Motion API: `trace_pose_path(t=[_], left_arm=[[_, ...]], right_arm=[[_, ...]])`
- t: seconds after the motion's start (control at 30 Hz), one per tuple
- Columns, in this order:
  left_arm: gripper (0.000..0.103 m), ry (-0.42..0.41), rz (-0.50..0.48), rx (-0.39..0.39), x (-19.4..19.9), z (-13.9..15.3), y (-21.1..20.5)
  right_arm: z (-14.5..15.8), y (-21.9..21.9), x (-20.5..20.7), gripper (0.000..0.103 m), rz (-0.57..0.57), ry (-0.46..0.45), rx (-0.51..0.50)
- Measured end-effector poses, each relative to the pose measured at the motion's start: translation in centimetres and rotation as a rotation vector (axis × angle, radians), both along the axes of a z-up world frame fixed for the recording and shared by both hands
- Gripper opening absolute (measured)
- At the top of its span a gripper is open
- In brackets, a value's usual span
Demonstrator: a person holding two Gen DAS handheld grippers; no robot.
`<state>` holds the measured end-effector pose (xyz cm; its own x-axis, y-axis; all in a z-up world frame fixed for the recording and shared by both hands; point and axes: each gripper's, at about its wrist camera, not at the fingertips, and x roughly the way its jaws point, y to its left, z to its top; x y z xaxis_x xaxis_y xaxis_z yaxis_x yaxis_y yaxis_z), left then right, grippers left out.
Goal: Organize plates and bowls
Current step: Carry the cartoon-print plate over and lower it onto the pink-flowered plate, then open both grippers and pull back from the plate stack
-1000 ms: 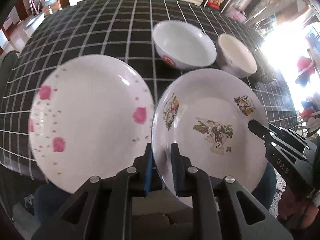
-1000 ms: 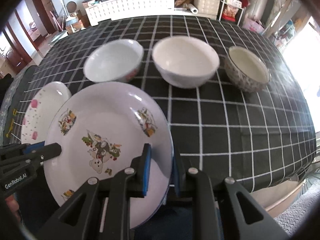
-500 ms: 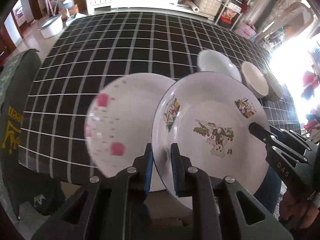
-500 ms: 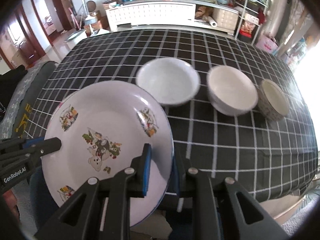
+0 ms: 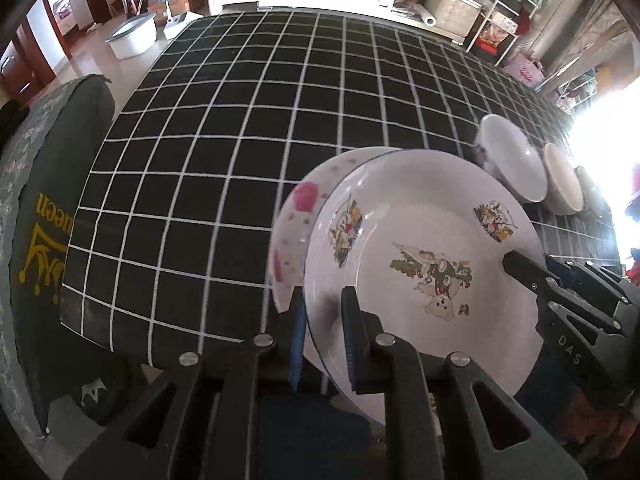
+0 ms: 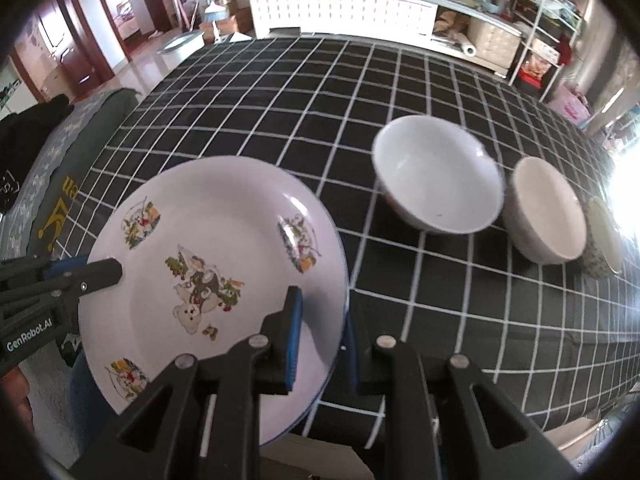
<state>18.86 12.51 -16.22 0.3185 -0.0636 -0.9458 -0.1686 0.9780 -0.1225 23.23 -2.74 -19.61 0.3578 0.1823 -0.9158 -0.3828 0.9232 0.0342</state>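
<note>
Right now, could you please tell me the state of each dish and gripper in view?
White cartoon-print plate: lifted, gripped at both rims.
Pink-spotted white plate: mostly hidden behind it.
Three bowls: upright, empty, in a row.
Left gripper: shut on the rim.
Right gripper: shut on the rim.

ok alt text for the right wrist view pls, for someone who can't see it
The right tool grips the near rim of a white cartoon-print plate held above a black grid tablecloth, while the left tool holds the plate's opposite edge. Three empty bowls sit in a row on the cloth to the right, with cluttered shelves behind.
</note>
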Motion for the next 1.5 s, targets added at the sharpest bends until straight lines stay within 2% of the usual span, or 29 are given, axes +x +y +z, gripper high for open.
trace_pose_path(t=[0.2,0.5,0.63,1.0,1.17,1.5], left_arm=[[0.014,0.010,0.014,0.014,0.2,-1.1,0.7],[0.014,0.008,0.006,0.008,1.3,-1.8,0.8],[0.014,0.027,0.000,0.013,1.7,-2.5,0.2],[0.014,0.008,0.011,-0.005,1.4,-2.4,0.5],[0.014,-0.026,0.028,0.020,0.6,-1.0,0.6],[0.017,-0.118,0.011,0.027,-0.7,4.1,-0.8]], right_arm=[[-1.2,1.2,0.7,0.023,0.008,0.017,-0.017],[-1.3,1.0,1.2,0.024,-0.001,0.002,-0.032],[-1.8,0.6,1.6,0.024,-0.013,0.053,-0.035],[-2.1,0.9,1.5,0.024,-0.011,0.055,-0.043],[-0.7,0.5,1.2,0.024,-0.018,0.018,-0.029],[3.6,-1.1,-0.3,0.025,-0.022,-0.058,0.028]])
